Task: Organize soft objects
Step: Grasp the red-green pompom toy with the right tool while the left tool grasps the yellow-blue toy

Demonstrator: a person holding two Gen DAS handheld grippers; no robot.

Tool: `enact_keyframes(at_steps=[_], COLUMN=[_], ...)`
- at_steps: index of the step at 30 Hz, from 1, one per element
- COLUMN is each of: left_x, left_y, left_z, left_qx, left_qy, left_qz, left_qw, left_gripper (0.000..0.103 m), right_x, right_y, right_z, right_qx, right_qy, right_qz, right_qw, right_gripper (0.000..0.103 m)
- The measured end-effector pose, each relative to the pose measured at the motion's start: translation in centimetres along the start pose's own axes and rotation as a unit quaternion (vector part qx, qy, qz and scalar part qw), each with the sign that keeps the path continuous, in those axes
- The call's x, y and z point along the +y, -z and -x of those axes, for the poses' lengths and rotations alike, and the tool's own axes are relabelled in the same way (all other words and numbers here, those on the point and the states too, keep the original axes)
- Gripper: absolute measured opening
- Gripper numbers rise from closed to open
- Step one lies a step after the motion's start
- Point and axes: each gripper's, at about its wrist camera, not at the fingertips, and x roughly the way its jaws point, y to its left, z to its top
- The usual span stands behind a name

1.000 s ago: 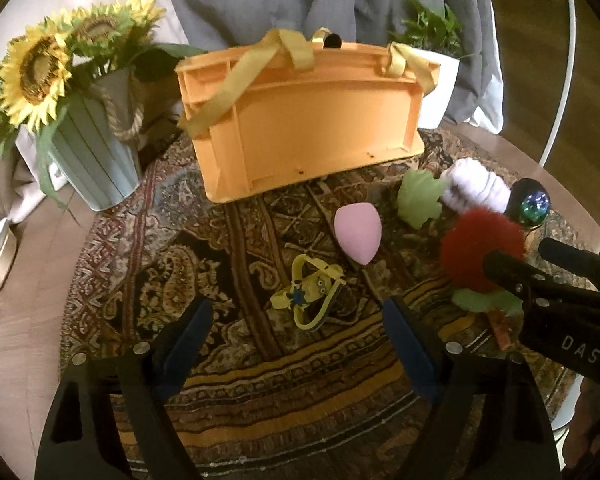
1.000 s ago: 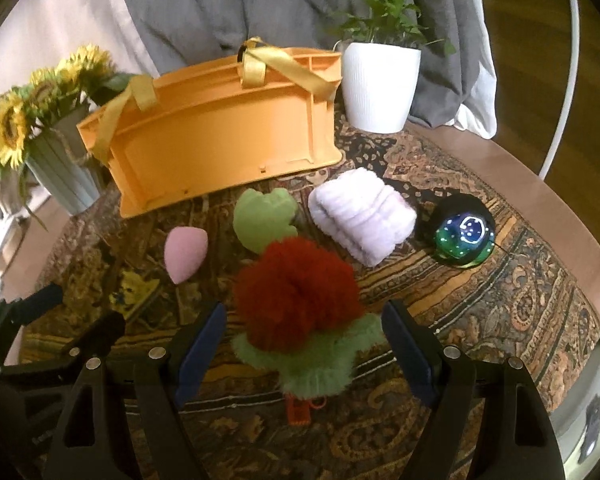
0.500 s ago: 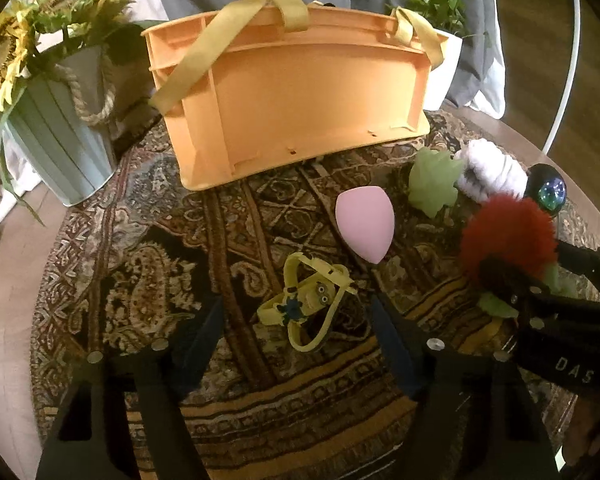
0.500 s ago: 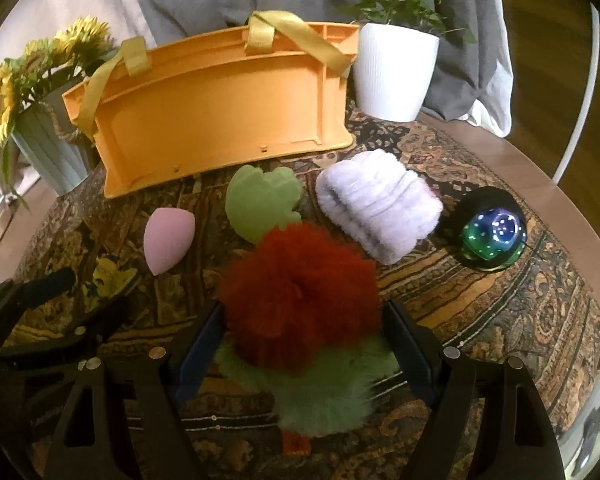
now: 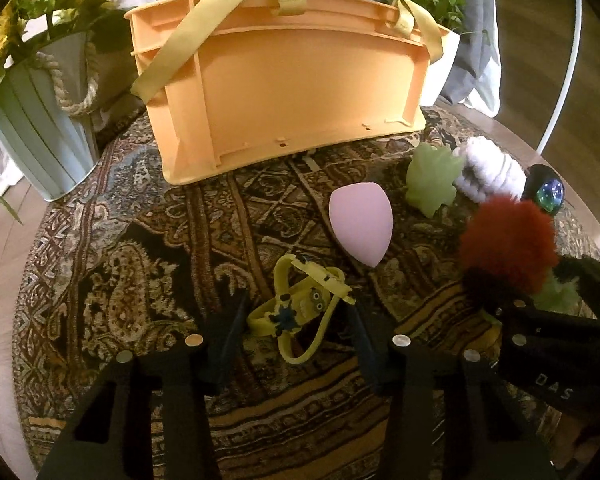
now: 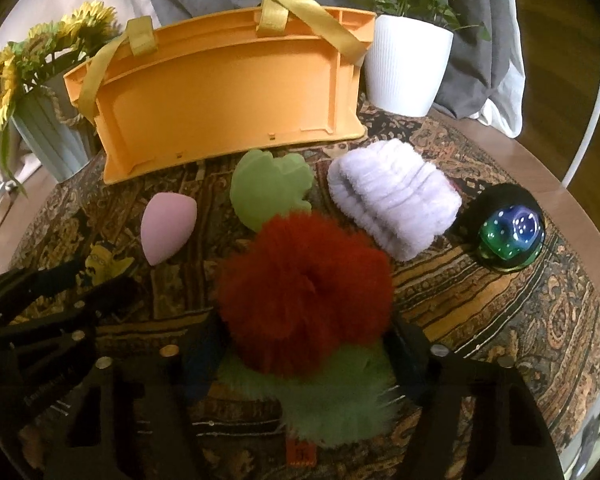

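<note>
Left wrist view: the left gripper (image 5: pixel 296 320) has just been closing around the yellow cartoon-figure strap toy (image 5: pixel 300 312); the pads flank it, and contact is not clear. Ahead lie the pink makeup sponge (image 5: pixel 360 224) and the orange crate (image 5: pixel 284 96), tipped on its side. "DAS" reads on the right gripper's body at right.

Right wrist view: the right gripper (image 6: pixel 304 356) has been narrowing on the red-and-green pompom (image 6: pixel 304 296), fur touching both fingers. Green sponge (image 6: pixel 270 192), lilac chenille roll (image 6: pixel 394 196) and sequinned ball (image 6: pixel 512 232) wait beyond. Nothing looks sorted yet.
</note>
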Motion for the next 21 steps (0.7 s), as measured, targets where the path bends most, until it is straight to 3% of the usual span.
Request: enact_keyframes(at_steps=[8,21], left_x=[-0.2,-0.6], left_y=[0.4,0.5], left_z=[0.5,2.5], left_qx=[-0.008,-0.036], left_qy=[-0.002,-0.007], left_qz=[-0.004,0.003], left_qw=[1.0000,0.9993], left_gripper=[0.033,0.028], right_x=[-0.3,-0.2], right_y=[0.2,0.1], right_z=[0.3,2.2], right_qx=[0.001,-0.033], right_qy=[-0.003,-0.014], right_qz=[0.001,0.012], right_qw=[1.000,0.999], right_gripper=[0.047,0.042])
